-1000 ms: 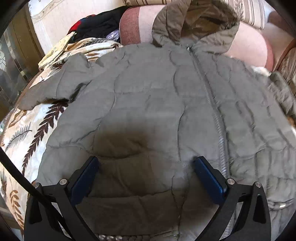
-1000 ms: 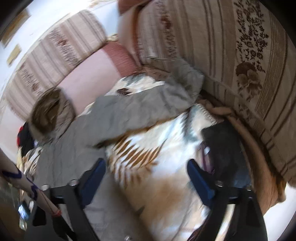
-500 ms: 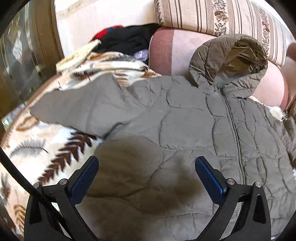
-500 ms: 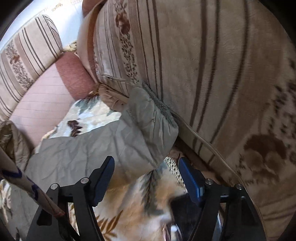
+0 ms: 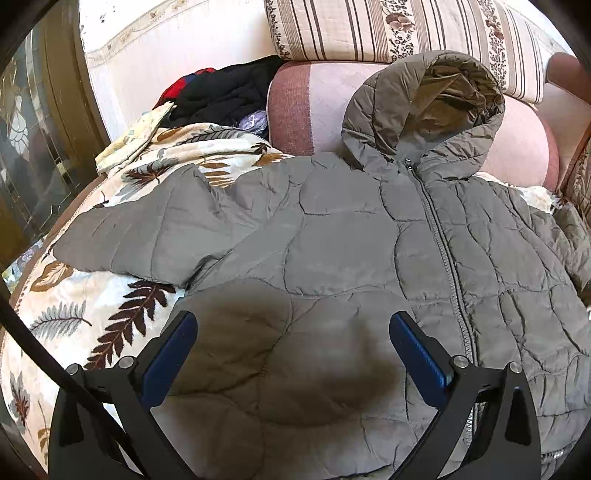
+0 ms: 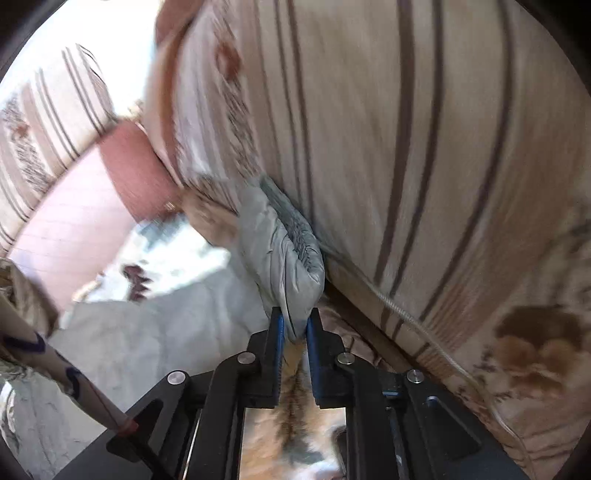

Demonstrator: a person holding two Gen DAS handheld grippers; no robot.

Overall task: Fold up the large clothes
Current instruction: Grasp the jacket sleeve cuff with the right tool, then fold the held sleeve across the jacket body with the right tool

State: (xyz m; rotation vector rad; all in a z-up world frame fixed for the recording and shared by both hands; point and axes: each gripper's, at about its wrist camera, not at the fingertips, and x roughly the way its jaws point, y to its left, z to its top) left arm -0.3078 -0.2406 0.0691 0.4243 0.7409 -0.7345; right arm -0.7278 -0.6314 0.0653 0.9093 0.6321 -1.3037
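Note:
A grey quilted hooded jacket (image 5: 351, 236) lies face up, zipped, on a leaf-patterned blanket (image 5: 74, 317). Its hood (image 5: 424, 110) rests against a pink cushion. One sleeve (image 5: 147, 236) stretches out to the left. My left gripper (image 5: 293, 332) hovers open above the jacket's lower front, nothing between its fingers. In the right wrist view, my right gripper (image 6: 294, 321) is shut on the cuff (image 6: 284, 258) of the other sleeve, right against a striped floral cushion (image 6: 406, 147).
A pile of black and red clothes (image 5: 221, 92) lies at the back left. Striped cushions (image 5: 388, 29) and a pink bolster (image 5: 325, 107) line the back. A dark wooden glass-panelled frame (image 5: 37, 147) stands on the left. A cable (image 6: 424, 325) runs along the striped cushion.
My right gripper swung over to the sleeve cuff by the striped cushion and closed on it. The left gripper drew back and rose, so more of the jacket and hood shows.

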